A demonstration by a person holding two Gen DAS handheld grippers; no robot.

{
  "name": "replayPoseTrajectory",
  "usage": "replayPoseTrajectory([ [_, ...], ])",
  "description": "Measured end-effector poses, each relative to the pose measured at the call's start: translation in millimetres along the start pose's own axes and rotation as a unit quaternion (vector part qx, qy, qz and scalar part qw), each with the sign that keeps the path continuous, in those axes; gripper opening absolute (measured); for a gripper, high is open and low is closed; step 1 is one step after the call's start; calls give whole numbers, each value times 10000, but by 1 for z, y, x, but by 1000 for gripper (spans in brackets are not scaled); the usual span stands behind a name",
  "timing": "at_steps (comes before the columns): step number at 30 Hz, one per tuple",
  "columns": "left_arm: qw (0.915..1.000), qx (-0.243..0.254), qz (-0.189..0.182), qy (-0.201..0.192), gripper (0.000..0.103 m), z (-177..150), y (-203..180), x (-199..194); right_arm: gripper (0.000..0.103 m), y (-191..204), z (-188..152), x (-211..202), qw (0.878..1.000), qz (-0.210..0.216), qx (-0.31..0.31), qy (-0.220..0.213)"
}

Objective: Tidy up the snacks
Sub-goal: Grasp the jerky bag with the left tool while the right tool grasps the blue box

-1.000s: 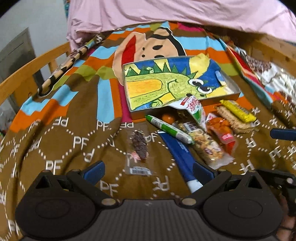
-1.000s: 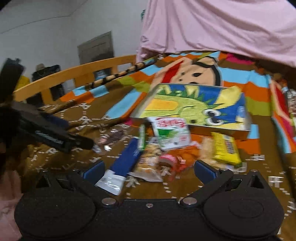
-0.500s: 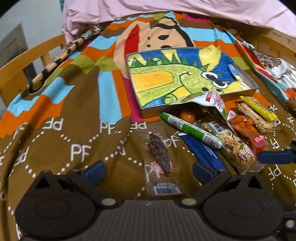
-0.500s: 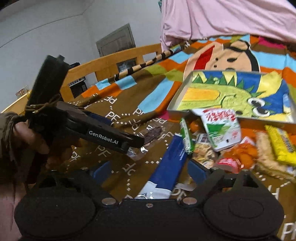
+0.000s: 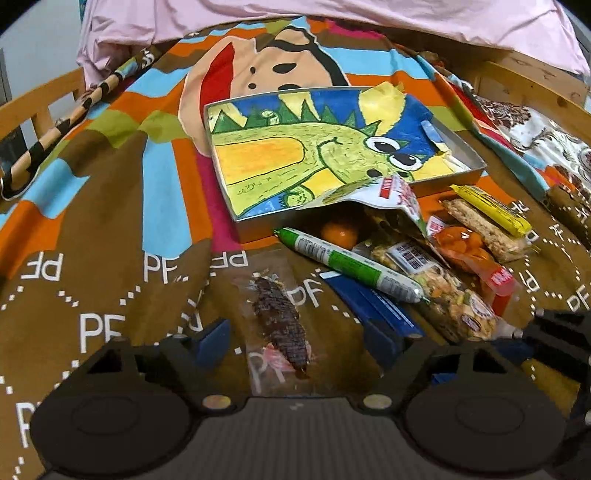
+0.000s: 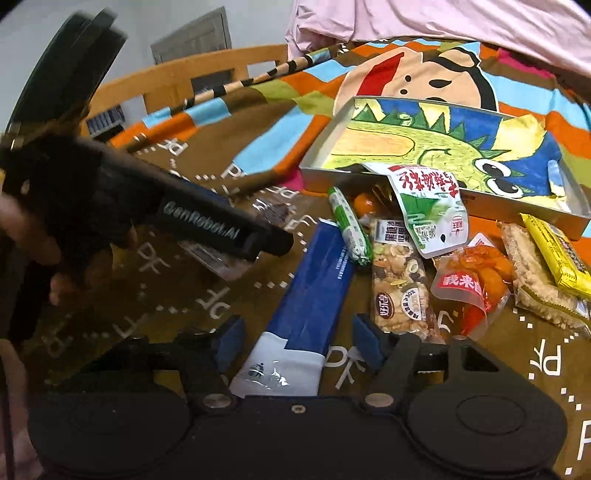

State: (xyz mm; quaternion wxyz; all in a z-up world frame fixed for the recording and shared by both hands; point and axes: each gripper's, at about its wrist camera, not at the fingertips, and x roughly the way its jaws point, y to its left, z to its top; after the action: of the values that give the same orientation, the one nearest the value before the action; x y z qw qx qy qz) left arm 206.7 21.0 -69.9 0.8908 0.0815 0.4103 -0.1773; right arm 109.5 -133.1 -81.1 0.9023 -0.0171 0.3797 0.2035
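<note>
A shallow box with a dragon drawing lies on the patterned blanket. Snacks are piled at its near edge: a green sausage stick, a nut bar, an orange packet, a yellow bar, a long blue packet. My left gripper is open, its fingers either side of a clear packet of dark dried snack. My right gripper is open around the blue packet's white end.
A wooden bed rail runs along the left and a striped stick lies on the blanket there. A pink quilt is heaped beyond the box. The left gripper's body crosses the right wrist view.
Both grippers have come forward and down. The dark snack packet now lies between the left fingers, and the blue packet's end between the right fingers.
</note>
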Motion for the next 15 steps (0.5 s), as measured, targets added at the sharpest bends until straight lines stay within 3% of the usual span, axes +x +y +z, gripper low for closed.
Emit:
replayPoseTrajectory([
  [9,9998,35,38,186,63,2,5,20,57,7,-1,9,9994,-331,-22,-64],
  [15,9998,-122,-30,169,58,2,11,18,52,6,-4,6,9992,-377,94,-73],
])
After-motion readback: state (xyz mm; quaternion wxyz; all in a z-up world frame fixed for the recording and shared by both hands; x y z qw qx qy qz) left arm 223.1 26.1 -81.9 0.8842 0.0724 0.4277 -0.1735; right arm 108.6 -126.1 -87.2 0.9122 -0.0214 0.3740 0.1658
